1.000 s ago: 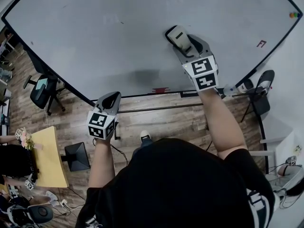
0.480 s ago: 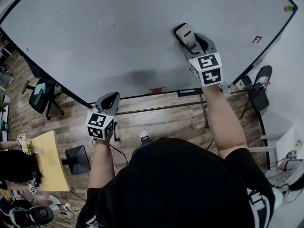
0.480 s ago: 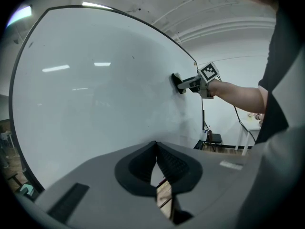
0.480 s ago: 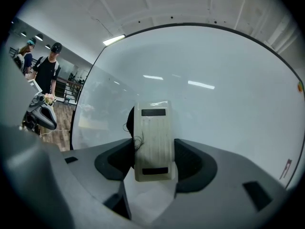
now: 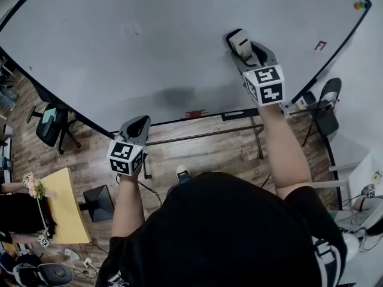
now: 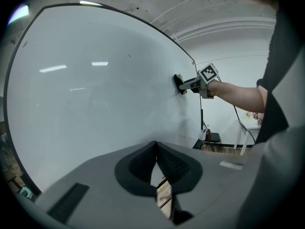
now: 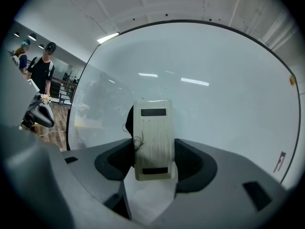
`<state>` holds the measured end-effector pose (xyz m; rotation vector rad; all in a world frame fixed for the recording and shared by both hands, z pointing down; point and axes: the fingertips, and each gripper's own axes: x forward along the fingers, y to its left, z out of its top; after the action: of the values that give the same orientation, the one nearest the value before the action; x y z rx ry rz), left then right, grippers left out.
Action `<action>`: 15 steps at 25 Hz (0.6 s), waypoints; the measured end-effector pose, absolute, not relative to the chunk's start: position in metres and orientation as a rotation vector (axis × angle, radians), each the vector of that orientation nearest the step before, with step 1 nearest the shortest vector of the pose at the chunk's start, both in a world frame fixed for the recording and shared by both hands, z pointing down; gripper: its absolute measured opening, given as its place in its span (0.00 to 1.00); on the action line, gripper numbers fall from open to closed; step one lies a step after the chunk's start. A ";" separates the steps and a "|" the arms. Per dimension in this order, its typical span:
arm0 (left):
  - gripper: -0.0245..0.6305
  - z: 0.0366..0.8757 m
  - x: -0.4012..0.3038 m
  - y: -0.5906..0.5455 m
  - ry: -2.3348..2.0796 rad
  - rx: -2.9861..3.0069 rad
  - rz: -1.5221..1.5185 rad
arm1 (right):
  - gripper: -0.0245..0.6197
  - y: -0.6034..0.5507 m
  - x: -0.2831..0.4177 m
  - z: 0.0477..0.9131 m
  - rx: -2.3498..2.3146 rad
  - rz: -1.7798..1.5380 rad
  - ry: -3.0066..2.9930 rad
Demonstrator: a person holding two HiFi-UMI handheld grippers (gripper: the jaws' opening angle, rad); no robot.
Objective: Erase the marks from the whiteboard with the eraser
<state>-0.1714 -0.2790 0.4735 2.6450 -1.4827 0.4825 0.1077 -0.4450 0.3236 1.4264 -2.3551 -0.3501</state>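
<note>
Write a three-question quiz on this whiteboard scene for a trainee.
1. True or false: the left gripper holds the eraser.
2. The eraser is against: A) the whiteboard; B) the floor; C) a chair.
3. Fill in: the left gripper's jaws are ____.
Key: 1 false, the right gripper grips it; 2 A; 3 shut.

Cream eraser (image 5: 239,42) pressed flat against the whiteboard (image 5: 137,46)
Its black felt meets the mostly clean white surface; a small red mark (image 5: 321,45) sits near the board's right edge.
</note>
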 end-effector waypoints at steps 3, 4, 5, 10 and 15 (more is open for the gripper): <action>0.06 0.473 -0.171 -0.279 -1.475 2.649 0.484 | 0.43 -0.444 0.108 0.323 1.430 -0.349 -2.350; 0.06 0.473 -0.170 -0.279 -1.473 2.650 0.484 | 0.43 -0.444 0.108 0.322 1.430 -0.350 -2.348; 0.06 0.473 -0.170 -0.279 -1.472 2.652 0.485 | 0.43 -0.444 0.108 0.322 1.430 -0.350 -2.346; 0.06 0.476 -0.169 -0.276 -1.466 2.651 0.491 | 0.43 -0.444 0.109 0.324 1.437 -0.350 -2.326; 0.06 0.477 -0.172 -0.273 -1.471 2.645 0.484 | 0.43 -0.444 0.104 0.323 1.444 -0.381 -2.285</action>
<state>-0.1719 -0.2734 0.4769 2.6447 -1.4707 0.4840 0.1041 -0.4442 0.3232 1.4441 -2.2847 -0.3812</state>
